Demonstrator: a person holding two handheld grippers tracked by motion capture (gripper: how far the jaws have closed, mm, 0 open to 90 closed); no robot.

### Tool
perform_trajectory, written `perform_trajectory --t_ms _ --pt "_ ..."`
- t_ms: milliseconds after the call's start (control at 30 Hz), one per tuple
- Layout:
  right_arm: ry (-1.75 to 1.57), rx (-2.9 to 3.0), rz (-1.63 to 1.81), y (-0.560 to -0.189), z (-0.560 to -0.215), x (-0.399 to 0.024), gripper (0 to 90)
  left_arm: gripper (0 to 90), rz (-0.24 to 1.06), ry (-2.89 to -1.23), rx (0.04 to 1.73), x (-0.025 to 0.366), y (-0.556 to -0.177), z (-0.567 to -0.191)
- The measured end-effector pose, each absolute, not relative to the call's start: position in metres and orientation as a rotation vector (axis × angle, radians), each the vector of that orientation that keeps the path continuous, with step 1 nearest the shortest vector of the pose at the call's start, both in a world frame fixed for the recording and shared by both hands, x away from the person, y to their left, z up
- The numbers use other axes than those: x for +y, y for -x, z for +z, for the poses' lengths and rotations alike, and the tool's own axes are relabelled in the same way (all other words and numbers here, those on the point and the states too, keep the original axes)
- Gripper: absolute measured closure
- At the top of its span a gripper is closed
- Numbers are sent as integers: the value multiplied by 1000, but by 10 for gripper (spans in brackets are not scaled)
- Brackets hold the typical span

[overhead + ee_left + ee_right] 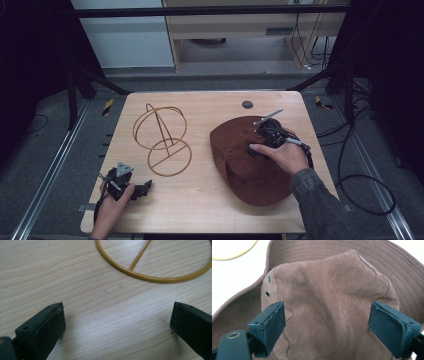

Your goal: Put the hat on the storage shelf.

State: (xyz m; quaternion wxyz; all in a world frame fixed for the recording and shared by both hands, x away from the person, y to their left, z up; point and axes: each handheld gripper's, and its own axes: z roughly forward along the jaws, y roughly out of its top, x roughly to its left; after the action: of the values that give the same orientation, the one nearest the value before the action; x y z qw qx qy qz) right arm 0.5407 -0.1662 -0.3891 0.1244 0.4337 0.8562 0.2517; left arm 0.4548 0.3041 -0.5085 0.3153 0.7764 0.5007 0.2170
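On the right half of the tabletop [200, 200] lies a brown hat [240, 165] with a wide brim, crown up, and it serves as the landmark for everything else. Directly above its crown hang the right tongs [260, 131], gripped by the person's right hand [282, 156], which rests over the hat's far-right part. In the right gripper view the crown [332, 302] is soft and dented, with two small eyelets [268, 293] on its side, and the stitched brim [402, 272] curves around behind it. The right tongs [327, 322] stand spread wide — one jaw at each side of the crown, neither clearly pressing into the suede, nothing clamped between them.

Left of the hat, just apart from its brim, stands a wire hat stand [162, 137] of thin golden rod: a flat ring base with a crossbar on the wood and upright hoops rising from it. Its nearer ring sits close to the hat's left edge without touching.

Well to the left of the hat and nearer the person, past the stand, the left tongs [145, 187] rest low on the wood in the left hand [112, 202]. In the left gripper view they [117, 320] gape wide over bare wood grain — holding nothing — with the stand's base ring [155, 277] just ahead of them.
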Motion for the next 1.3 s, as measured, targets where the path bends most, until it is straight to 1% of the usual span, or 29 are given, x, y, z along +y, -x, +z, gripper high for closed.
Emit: perform_trajectory --t_ms 233,433,500,533,700,800,900,1300 --pt "-1294 2472 752 -547 -399 -164 253 0 573 -2045 1319 304 -455 -508" --pt "-1305 2482 738 -548 -407 -163 421 0 572 -2045 1319 304 -455 -508" --pt "-1308 2489 740 -549 -409 -164 496 0 572 -2045 1319 304 -455 -508" --pt "-1303 2492 743 -549 -410 -165 550 0 572 -2046 1319 304 -455 -508" --pt "-1314 2510 764 -548 -411 -168 768 0 572 -2046 1319 304 -455 -508" --pt "-1322 2514 811 -548 -408 -173 860 0 572 -2045 1319 304 -455 -508" --pt "-1321 2509 855 -546 -405 -177 888 0 572 -2045 1319 304 -455 -508" --pt "-1274 2457 962 -536 -377 -187 893 0 573 -2047 1317 304 -455 -508"
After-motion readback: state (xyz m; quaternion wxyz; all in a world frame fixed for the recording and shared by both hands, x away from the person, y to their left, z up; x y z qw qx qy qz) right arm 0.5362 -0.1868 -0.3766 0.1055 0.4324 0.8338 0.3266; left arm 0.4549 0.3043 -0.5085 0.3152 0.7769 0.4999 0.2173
